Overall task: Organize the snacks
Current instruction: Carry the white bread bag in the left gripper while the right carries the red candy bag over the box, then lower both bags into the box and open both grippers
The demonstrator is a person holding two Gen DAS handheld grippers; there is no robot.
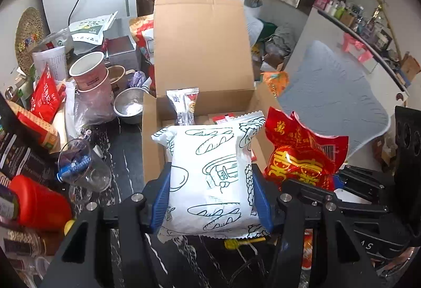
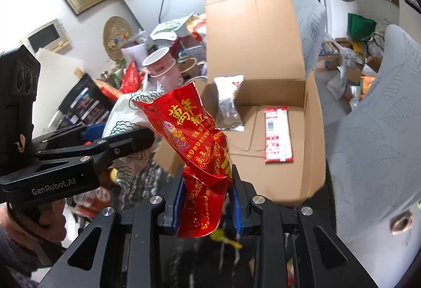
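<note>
- While both bags hang just short of the box [image 1: 202, 51], the left gripper [image 1: 210, 198] is clamped on the white bag [image 1: 210, 172]; puffy, it could squirt free.
- Right gripper [image 2: 208, 198] pinches the red bag [image 2: 200, 140] by its crumpled end; it may slide out.
- Inside the box, a silver packet [image 2: 229, 109] leans at the back wall; a dropped bag could topple it.

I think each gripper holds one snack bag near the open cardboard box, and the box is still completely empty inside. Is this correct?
Not fully. The left gripper does hold a white bag and the right gripper a red bag near the cardboard box, but the box is not empty: the right wrist view shows a silver packet and a red-and-white packet inside.
</note>
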